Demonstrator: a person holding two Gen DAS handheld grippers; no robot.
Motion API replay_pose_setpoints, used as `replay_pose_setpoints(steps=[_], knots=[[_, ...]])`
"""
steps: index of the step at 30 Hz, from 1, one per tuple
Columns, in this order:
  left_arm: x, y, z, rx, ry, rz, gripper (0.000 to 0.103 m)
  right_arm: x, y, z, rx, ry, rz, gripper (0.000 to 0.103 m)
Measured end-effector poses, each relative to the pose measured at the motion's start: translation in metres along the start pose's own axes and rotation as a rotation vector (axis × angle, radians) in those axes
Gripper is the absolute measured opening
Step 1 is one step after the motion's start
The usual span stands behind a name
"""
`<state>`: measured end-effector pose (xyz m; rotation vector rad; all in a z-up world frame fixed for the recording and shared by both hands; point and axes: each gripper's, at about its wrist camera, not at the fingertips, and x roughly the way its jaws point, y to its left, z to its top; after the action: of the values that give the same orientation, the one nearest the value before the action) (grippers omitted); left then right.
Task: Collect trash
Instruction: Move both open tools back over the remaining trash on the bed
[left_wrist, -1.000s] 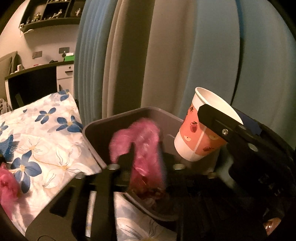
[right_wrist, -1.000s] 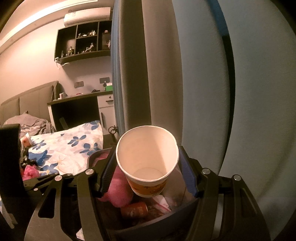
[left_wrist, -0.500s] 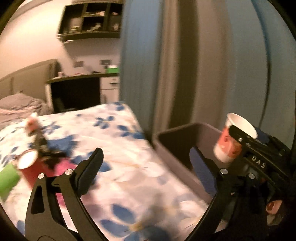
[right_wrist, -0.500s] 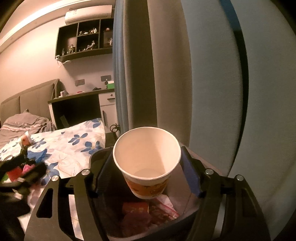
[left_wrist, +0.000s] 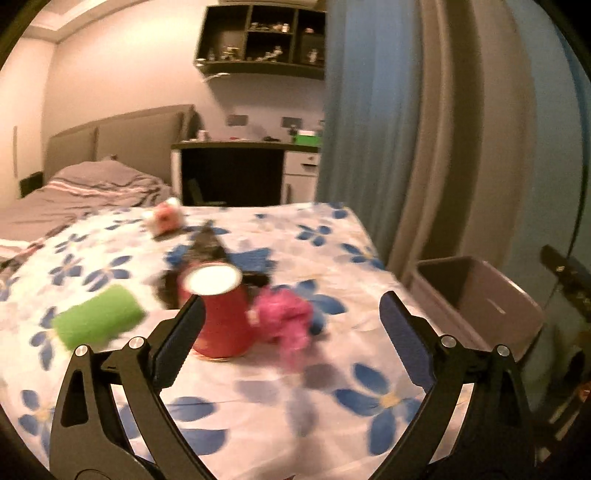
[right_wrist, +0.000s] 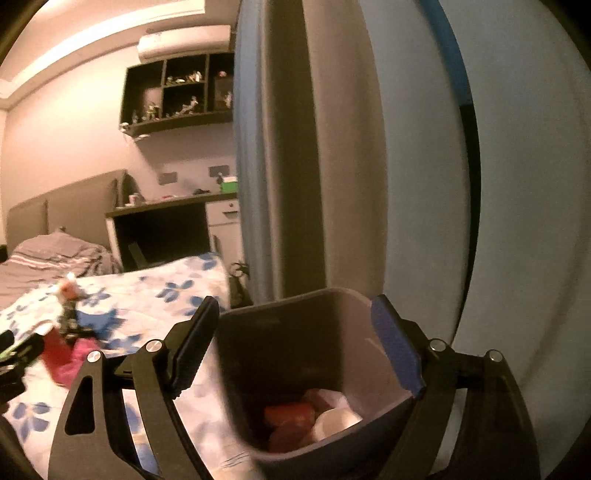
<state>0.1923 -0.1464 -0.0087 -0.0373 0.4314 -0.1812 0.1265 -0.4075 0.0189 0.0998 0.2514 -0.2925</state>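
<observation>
My left gripper (left_wrist: 291, 319) is open and empty, facing the floral-cloth table (left_wrist: 258, 398). On the cloth stand a red cup (left_wrist: 221, 314), a pink crumpled wad (left_wrist: 286, 321), a green roll (left_wrist: 98, 321), a dark wrapper (left_wrist: 207, 247) and a small pink-white cup (left_wrist: 166, 219). My right gripper (right_wrist: 295, 345) is open and empty above the grey bin (right_wrist: 288, 354), which also shows in the left wrist view (left_wrist: 480, 295). A paper cup (right_wrist: 336, 421) and red trash (right_wrist: 290, 413) lie inside the bin.
Blue and grey curtains (left_wrist: 388, 129) hang behind the bin. A bed (left_wrist: 81, 192), a dark desk (left_wrist: 232, 170) and wall shelves (left_wrist: 258, 37) stand at the back. The bin sits right beside the table's right edge.
My right gripper opened and the paper cup dropped into the bin. My left gripper, which had let the pink wad go over the bin, swung left to face the table trash.
</observation>
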Motion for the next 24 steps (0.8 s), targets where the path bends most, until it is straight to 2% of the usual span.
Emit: replay_pose_setpoints(steps=[7,16,24], knots=[[-0.026,0.05,-0.008,-0.029,-0.012,0.098,0.093,-0.03,0.047,-0.003,-0.03,0.01,0.119,0.084],[-0.057,0.119,-0.014,-0.111,-0.034,0.223,0.094,-0.048,0.116,-0.013,-0.091,0.037,0.262,0.084],[-0.076,0.164,-0.017,-0.152,-0.045,0.3,0.094,-0.052,0.166,-0.022,-0.125,0.067,0.337,0.084]])
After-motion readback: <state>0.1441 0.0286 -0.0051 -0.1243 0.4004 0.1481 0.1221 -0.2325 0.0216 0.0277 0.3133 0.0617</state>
